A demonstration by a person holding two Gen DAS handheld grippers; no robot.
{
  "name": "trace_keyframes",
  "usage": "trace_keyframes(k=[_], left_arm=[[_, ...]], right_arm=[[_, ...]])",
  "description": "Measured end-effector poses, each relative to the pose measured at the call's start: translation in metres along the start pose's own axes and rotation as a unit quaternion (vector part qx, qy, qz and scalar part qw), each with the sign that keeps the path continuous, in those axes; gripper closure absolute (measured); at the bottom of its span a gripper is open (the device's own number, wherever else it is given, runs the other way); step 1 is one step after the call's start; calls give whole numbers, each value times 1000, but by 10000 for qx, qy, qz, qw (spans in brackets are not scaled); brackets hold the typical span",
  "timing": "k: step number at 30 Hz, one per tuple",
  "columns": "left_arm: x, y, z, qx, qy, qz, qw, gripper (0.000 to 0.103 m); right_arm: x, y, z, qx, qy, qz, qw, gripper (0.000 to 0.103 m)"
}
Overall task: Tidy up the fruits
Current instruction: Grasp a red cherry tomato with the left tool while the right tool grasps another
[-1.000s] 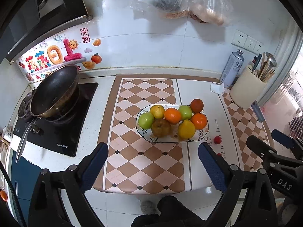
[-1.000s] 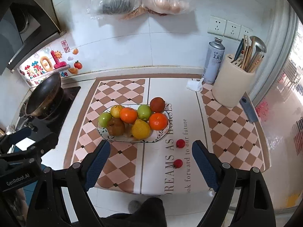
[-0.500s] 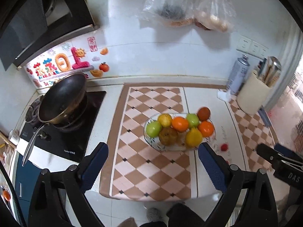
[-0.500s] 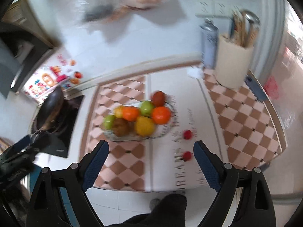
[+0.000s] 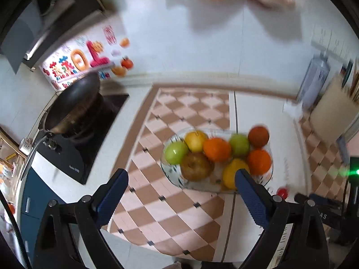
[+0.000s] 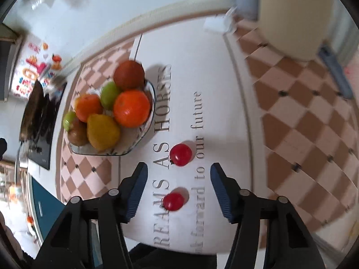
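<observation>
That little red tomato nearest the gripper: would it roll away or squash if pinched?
The nearer tomato looks round and glossy, so it would probably roll on the smooth mat if nudged. Its shiny skin may slip between the right gripper pads. Being small and likely soft, it probably needs a gentle squeeze.

Two tomatoes (image 6: pixel 180 154) beside fruit bowl (image 6: pixel 143 134)

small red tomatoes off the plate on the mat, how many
2. The farther tomato lies on the mat lettering right of the fruit plate; the nearer tomato lies between the right tool's open fingers, untouched. None seem hidden.
</observation>
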State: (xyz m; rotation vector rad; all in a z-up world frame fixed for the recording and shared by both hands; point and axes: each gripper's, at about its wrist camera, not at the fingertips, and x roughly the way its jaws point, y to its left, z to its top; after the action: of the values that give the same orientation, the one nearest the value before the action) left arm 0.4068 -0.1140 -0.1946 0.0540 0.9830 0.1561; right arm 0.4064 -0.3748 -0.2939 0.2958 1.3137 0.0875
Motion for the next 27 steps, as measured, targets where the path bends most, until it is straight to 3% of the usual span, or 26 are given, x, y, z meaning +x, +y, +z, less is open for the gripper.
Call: trace_keyframes(k=[3,8,10,12,18,24,26,27], left_arm=[[26,-19,-8,82,378,67,9992,6],[59,-41,-18,162,915,73,9957,6],[65,-48,-21,151,1080,-36,9940,6],[73,-59,-25,205,1282,-237,9913,6],[101,-121,-57,893,2196,-1094,9653,6],[110,-169,-79,1312,2536,-1771,9419,11],[113,-182,-84,1394,2610,-1928,9356,20],[114,-187,-86,1436,2655,-1958,9330,33]], right_arm=[[33,3,8,-239,237,72,9994,43],[72,6,16,-466,471,98,9978,60],[77,6,15,-589,489,51,9971,69],[73,3,15,-657,374,12,9971,69],[36,-36,5,-271,132,-61,9995,69],[12,-75,-16,33,125,-253,9996,69],[11,-86,-23,194,149,-232,9994,69],[10,-92,-24,266,156,-212,9993,69]])
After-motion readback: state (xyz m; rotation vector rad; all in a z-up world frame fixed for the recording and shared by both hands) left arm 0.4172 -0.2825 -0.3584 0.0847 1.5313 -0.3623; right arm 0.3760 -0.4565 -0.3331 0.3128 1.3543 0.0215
